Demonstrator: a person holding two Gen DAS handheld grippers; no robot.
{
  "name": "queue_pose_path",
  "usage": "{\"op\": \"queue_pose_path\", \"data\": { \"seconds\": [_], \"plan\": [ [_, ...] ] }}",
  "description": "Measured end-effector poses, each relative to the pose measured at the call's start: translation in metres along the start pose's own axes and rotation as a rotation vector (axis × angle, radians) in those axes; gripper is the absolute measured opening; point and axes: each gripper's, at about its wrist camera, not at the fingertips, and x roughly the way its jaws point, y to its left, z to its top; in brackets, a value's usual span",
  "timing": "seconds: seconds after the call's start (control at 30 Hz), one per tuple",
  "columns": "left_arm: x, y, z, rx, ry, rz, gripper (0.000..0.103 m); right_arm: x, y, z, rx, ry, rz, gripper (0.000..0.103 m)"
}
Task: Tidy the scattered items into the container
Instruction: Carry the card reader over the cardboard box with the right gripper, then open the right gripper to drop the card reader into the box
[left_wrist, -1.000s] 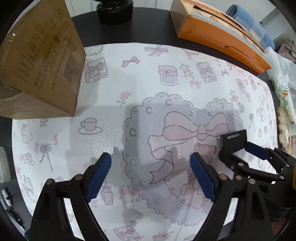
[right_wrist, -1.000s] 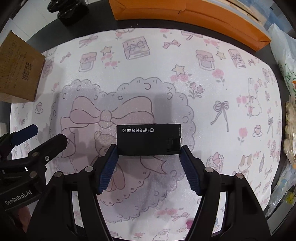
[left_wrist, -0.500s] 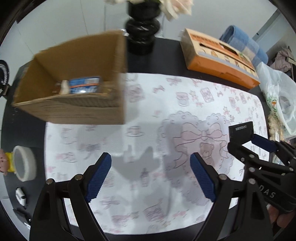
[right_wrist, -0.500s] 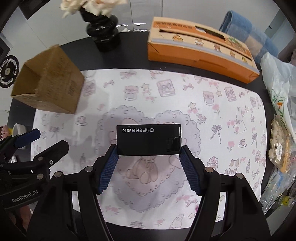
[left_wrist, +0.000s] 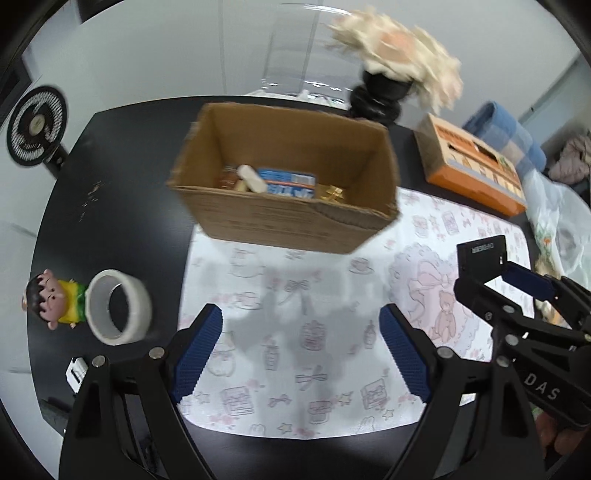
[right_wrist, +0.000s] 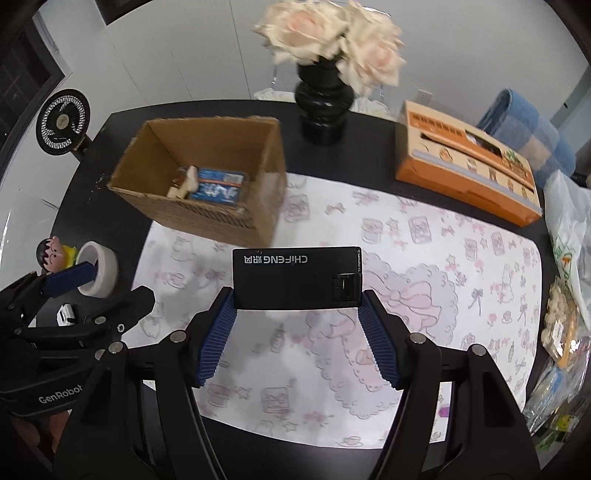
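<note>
My right gripper (right_wrist: 297, 308) is shut on a flat black box marked CHIFENG (right_wrist: 297, 277), held level high above the patterned mat (right_wrist: 424, 266). The same black box (left_wrist: 480, 254) shows at the right of the left wrist view, in the right gripper (left_wrist: 495, 273). An open cardboard box (left_wrist: 291, 218) stands at the mat's far left corner, with a blue packet (left_wrist: 288, 182) and small items inside; it also appears as the cardboard box (right_wrist: 207, 218) in the right wrist view. My left gripper (left_wrist: 301, 332) is open and holds nothing, above the mat in front of the box.
A tape roll (left_wrist: 118, 312) and a small figurine (left_wrist: 51, 299) lie on the black table (left_wrist: 110, 184) to the left. A black vase of roses (right_wrist: 325, 107), an orange carton (right_wrist: 465, 173), a small fan (right_wrist: 64, 122) and plastic bags (right_wrist: 565, 229) ring the mat.
Both grippers have risen and pulled back from the mat, so the whole table and the inside of the cardboard box come into view. The black box stays gripped.
</note>
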Motion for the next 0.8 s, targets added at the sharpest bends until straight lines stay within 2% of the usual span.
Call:
{"op": "queue_pose_path", "data": {
  "seconds": [0.4, 0.8],
  "plan": [
    [-0.010, 0.055, 0.042, -0.057, -0.038, 0.015, 0.086, 0.008, 0.051, 0.055, -0.047, -0.036, 0.033, 0.070],
    [0.021, 0.071, 0.074, -0.046, 0.010, 0.026, 0.086, 0.038, 0.072, 0.096, -0.063, -0.012, 0.048, 0.070]
  ]
}}
